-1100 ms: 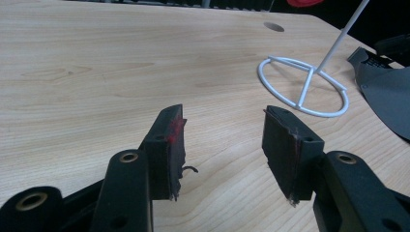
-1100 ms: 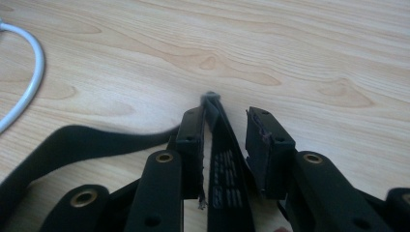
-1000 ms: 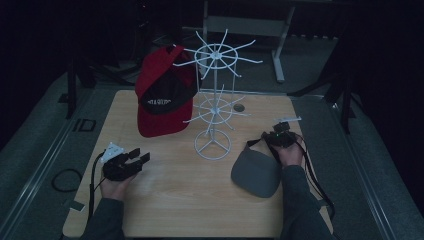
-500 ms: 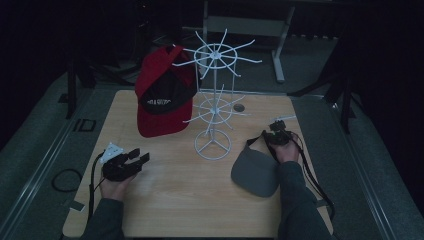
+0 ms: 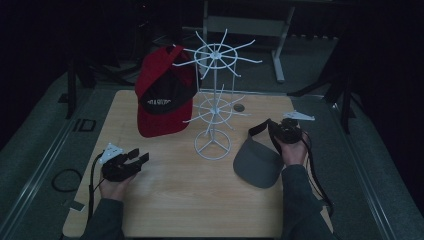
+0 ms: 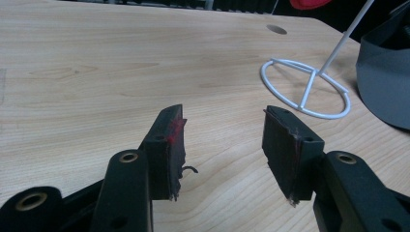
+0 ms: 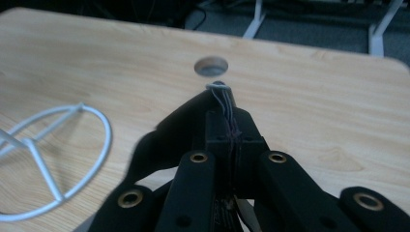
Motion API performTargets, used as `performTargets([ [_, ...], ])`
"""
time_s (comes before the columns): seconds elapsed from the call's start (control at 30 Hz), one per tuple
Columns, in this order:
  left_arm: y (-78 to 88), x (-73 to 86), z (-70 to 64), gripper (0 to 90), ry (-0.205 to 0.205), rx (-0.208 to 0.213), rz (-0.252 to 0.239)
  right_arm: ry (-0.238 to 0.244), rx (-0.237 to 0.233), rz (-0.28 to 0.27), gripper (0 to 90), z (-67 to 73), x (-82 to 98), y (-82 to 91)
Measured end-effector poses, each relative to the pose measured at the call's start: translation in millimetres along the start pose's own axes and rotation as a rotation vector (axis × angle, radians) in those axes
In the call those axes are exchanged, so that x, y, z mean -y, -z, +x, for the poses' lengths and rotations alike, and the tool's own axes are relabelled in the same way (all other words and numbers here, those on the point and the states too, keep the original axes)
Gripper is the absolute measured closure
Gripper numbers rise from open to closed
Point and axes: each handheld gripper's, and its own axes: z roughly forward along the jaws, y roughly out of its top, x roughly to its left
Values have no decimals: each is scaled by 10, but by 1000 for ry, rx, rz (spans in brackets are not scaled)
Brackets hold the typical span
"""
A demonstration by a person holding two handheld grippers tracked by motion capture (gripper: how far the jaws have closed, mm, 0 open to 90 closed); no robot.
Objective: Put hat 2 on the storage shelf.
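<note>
The right hand-held gripper [image 5: 280, 131] sits at the right side of the wooden surface [image 5: 175, 200], its jaws clamped tight on the black strap of a grey visor [image 5: 257, 161]. Its jaws have just been closing, with the strap between them. In the right gripper view the right hand-held gripper [image 7: 227, 126] has its two pads pressed together with thin fabric and a few pale threads pinched at the tip. The visor's brim lies on the surface just right of the ring base of a white wire rack [image 5: 213, 110], while the strap end arches up into the grip. The right hand [image 5: 292, 150] holds the tool from below.

The left hand-held gripper [image 5: 131, 159] rests low near the front left of the surface, well apart from the visor, with the left hand [image 5: 114, 186] beneath it. In the left gripper view the left hand-held gripper [image 6: 223, 137] has its jaws standing wide apart with nothing between them, bare wood showing in the gap. Its pads carry red smears and ragged edges. Beyond them the rack's ring base and part of the grey visor [image 6: 384, 82] appear at the right.

A red and black cap [image 5: 162, 97] hangs on the rack's left side, its red brim pointing down toward the surface. A round hole [image 5: 239, 107] is set in the surface behind the rack.
</note>
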Motion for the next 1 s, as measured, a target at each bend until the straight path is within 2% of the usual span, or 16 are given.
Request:
performTargets([
  [0.3,0,0,1,507,0,0,1,-41,-47,-125,884,23,-86,263],
  [0.67,-2,1,0,507,0,1,2,-14,-93,-219,883,140,-223,549],
  [1.0,-5,2,3,508,1,1,3,29,-111,-289,883,279,-341,811],
])
